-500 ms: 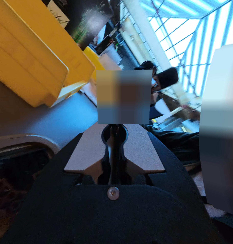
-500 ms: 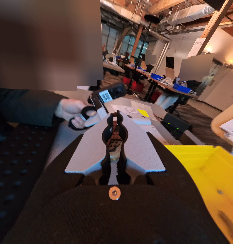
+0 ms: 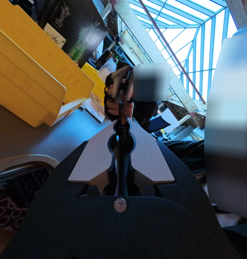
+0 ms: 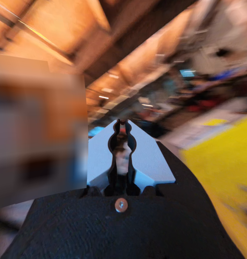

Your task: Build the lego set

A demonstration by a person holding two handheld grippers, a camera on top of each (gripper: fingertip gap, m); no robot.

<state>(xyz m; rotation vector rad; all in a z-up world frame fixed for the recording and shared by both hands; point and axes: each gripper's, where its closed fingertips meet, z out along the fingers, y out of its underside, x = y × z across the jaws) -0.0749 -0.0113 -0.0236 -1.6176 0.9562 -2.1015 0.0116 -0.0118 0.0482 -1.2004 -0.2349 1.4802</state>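
In the left wrist view my left gripper (image 3: 122, 122) is shut on a thin dark and brown lego assembly (image 3: 123, 106), seen edge-on and sticking out past the fingertips. Just beyond it a hand (image 3: 113, 110) holds the right gripper (image 3: 122, 91), which faces mine and sits close to the assembly's far end. The right wrist view is heavily motion-blurred. There my right gripper (image 4: 122, 122) stands nearly closed with a brown lego piece (image 4: 120, 141) between its fingers.
Yellow bins (image 3: 29, 78) stand at the left on the grey table (image 3: 57, 137). A white-rimmed dish (image 3: 29, 157) with dark lego bricks (image 3: 22, 186) is at the lower left. Papers (image 3: 94, 107) lie past the bins. A yellow bin (image 4: 218, 161) is at the right gripper's right. Left tips to right tips: about 12 centimeters. To the white-rimmed dish (image 3: 29, 157): left tips about 12 centimeters, right tips about 20 centimeters.
The right gripper has swung fast and tilted up, blurring its view. It and its hand now show right in front of the left fingertips. The lego assembly now shows past the left tips.
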